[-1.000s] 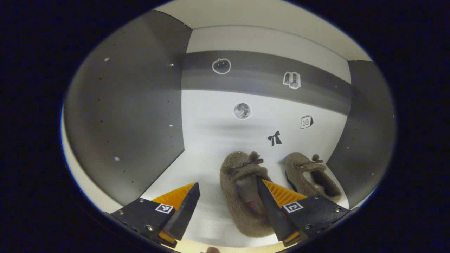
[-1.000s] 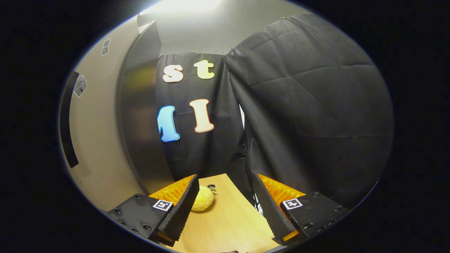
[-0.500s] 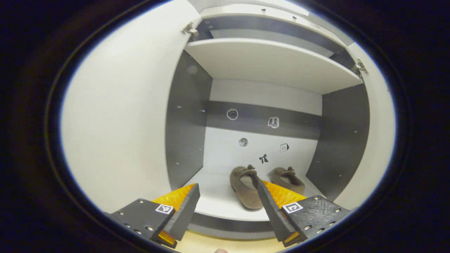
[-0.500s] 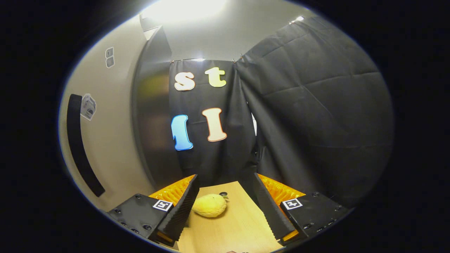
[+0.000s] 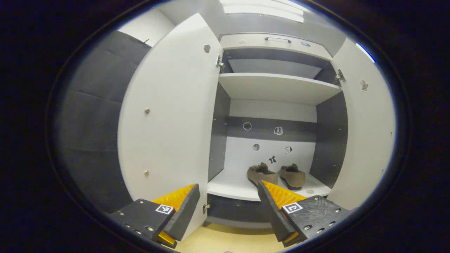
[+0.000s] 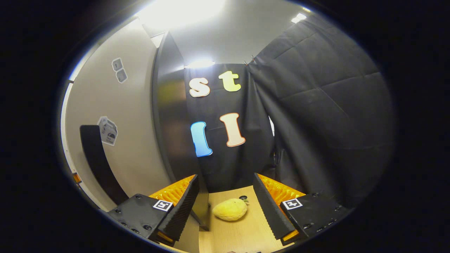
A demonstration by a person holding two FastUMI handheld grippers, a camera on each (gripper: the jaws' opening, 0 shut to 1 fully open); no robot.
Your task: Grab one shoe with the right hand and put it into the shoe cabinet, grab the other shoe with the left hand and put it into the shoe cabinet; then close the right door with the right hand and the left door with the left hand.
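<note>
Left gripper (image 5: 228,207) hangs empty, fingers apart, before the open shoe cabinet (image 5: 277,86). Right gripper (image 6: 225,205) likewise spread, empty, with a yellow plush toy (image 6: 230,209) on the floor beyond. Deeper in, both furry shoes (image 5: 276,174) sit on the bottom shelf toward its right edge. Doors next: stiff panels that should swing lightly; push the right door (image 5: 365,133) by its free edge.

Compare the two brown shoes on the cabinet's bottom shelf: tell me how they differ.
The left fuzzy brown shoe sits nearer the shelf's middle, the right fuzzy brown shoe closer to the cabinet's grey right wall. The left shoe's heel is hidden behind a finger of the left tongs; the right shoe shows whole. Both share colour, a top bow, and toes pointing at the back wall.
</note>
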